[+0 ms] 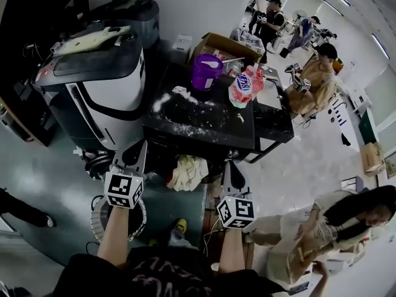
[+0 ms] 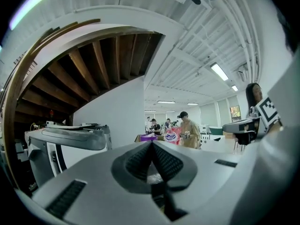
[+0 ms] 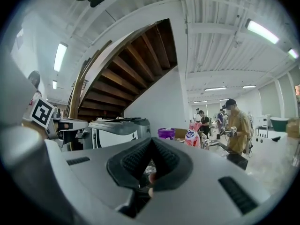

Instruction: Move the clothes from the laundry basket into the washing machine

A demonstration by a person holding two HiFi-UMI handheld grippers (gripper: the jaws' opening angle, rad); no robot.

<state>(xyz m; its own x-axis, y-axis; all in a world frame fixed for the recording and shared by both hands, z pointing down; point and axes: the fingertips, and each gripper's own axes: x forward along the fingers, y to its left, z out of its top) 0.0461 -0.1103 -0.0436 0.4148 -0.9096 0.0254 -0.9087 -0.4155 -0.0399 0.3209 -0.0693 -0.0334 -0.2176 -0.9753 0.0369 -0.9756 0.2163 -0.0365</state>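
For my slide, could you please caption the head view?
Left gripper and right gripper, both shut, before a black counter with purple tub.

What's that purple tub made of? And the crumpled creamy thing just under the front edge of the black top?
The purple tub looks like plastic. It is smooth, one even colour all over, and a bit shiny. The cream thing looks like soft cloth, probably a piece of clothing. It droops in crumpled folds and has no shine. I can't tell what kind of cloth it is from here.
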